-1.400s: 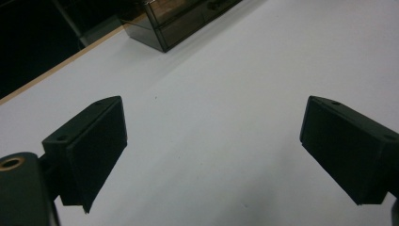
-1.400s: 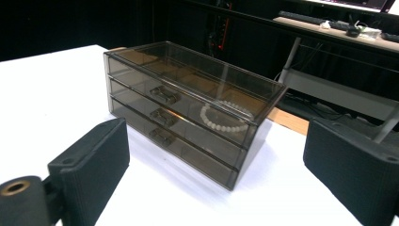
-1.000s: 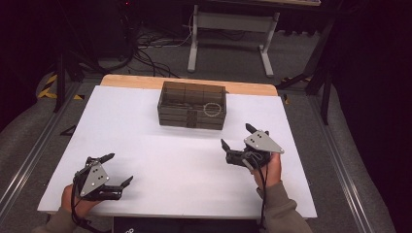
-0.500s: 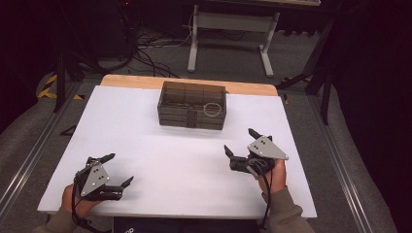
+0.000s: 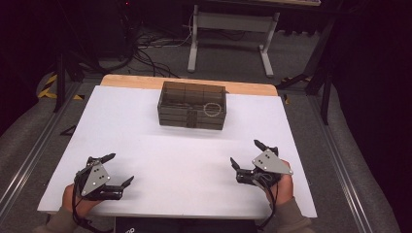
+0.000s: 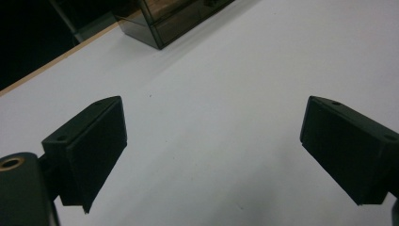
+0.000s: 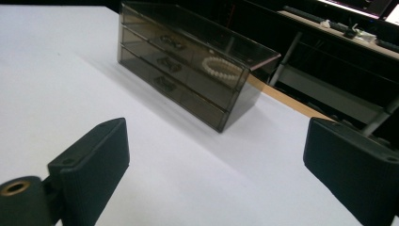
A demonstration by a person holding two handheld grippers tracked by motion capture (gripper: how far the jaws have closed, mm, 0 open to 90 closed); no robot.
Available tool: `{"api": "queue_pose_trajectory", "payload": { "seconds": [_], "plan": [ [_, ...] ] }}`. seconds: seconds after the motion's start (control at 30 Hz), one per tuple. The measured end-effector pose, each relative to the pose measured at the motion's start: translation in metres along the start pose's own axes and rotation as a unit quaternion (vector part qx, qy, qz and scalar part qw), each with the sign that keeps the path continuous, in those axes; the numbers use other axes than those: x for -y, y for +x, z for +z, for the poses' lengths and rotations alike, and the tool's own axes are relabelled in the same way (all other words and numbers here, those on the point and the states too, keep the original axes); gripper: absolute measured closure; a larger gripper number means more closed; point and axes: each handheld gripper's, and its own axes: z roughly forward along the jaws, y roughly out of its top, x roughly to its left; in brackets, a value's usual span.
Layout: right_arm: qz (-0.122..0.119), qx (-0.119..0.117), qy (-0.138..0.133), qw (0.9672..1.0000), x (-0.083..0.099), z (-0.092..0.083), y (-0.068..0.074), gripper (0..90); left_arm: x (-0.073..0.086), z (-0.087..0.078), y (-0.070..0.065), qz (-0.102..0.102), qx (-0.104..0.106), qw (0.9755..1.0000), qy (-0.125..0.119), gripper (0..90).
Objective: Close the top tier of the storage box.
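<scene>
Sitting at the far middle of the white table [image 5: 145, 145]: a small smoky drawer box [image 5: 192, 105] of clear plastic, with a ring of pale beads [image 5: 213, 108] lying on its lid near the right end. Probably light and stiff, with smooth, slippery walls, likely sliding if pushed from one side only. Beads probably loose and easily rolling, so best pinching across one side of the ring; for a drawer, taking the little handle [image 7: 164, 83] on the front. Resting near the front edge, well apart from the box: left gripper [image 5: 115, 171] and right gripper [image 5: 244, 154], both with jaws spread wide, holding nothing. Standing ahead and slightly left of the right gripper, the box; ahead and right of the left one.
</scene>
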Motion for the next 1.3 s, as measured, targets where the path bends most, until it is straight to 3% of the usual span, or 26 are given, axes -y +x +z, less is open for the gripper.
{"api": "queue_pose_trajectory", "payload": {
  "seconds": [0.23,0.7,0.77,1.03,1.17,1.3],
  "plan": [
    [-0.007,-0.001,-0.003,1.0,0.016,-0.006,0.001,8.3,0.0,0.002,-0.001,0.002,0.005,1.0,0.002,8.5],
    [0.007,-0.003,-0.004,1.0,0.058,-0.024,0.007,8.5,-0.001,0.005,-0.003,0.007,0.01,0.9999,0.003,8.4],
    [-0.006,-0.001,0.012,0.9999,0.067,-0.026,0.009,8.7,-0.002,0.004,-0.004,0.006,0.01,0.9999,0.001,8.4],
    [0.012,0.002,0.016,0.9998,0.073,-0.031,0.011,8.8,-0.002,0.003,-0.004,0.006,0.014,0.9999,-0.001,8.1],
    [0.007,-0.002,0.019,0.9998,0.072,-0.03,0.013,8.7,-0.003,0.0,-0.006,0.014,0.014,0.9998,-0.003,8.1],
    [0.018,-0.004,0.012,0.9998,0.069,-0.03,0.012,8.8,-0.003,-0.001,-0.006,0.006,0.015,0.9999,-0.006,8.0]
  ]
}}
